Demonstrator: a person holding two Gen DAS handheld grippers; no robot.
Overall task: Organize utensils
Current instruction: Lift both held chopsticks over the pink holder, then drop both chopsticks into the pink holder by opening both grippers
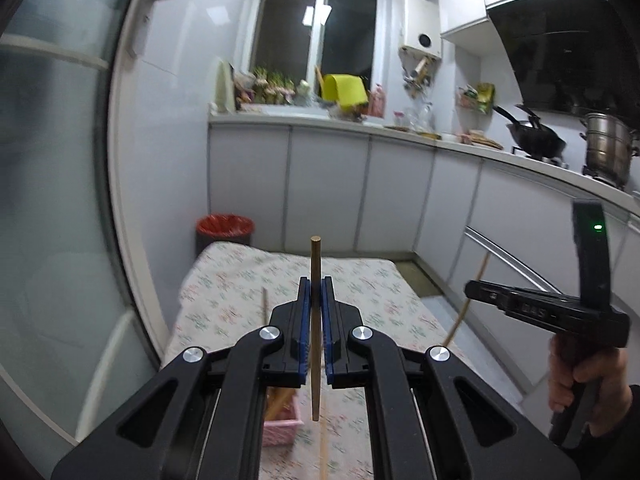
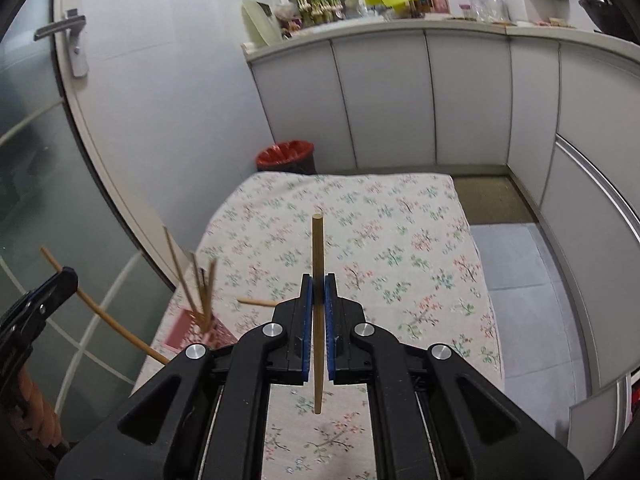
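Note:
My left gripper [image 1: 316, 286] is shut on a wooden chopstick [image 1: 315, 264] that stands upright between its blue pads, above the flowered table. My right gripper [image 2: 319, 282] is shut on another wooden chopstick [image 2: 318, 248], also upright. A pink basket [image 2: 200, 330] holding several chopsticks sits at the table's left edge; in the left wrist view the basket [image 1: 282, 426] shows just under the left gripper. The right gripper [image 1: 472, 290] appears at the right of the left wrist view, with its chopstick [image 1: 468, 300]. The left gripper [image 2: 68, 276] appears at the left of the right wrist view, with its chopstick [image 2: 104, 320].
The table has a flowered cloth [image 2: 400, 240]. One loose chopstick [image 2: 258, 302] lies on the cloth near the basket. A red bin [image 2: 286, 156] stands behind the table. White cabinets [image 2: 400, 100] run along the back and right, and a glass door [image 2: 36, 140] is at the left.

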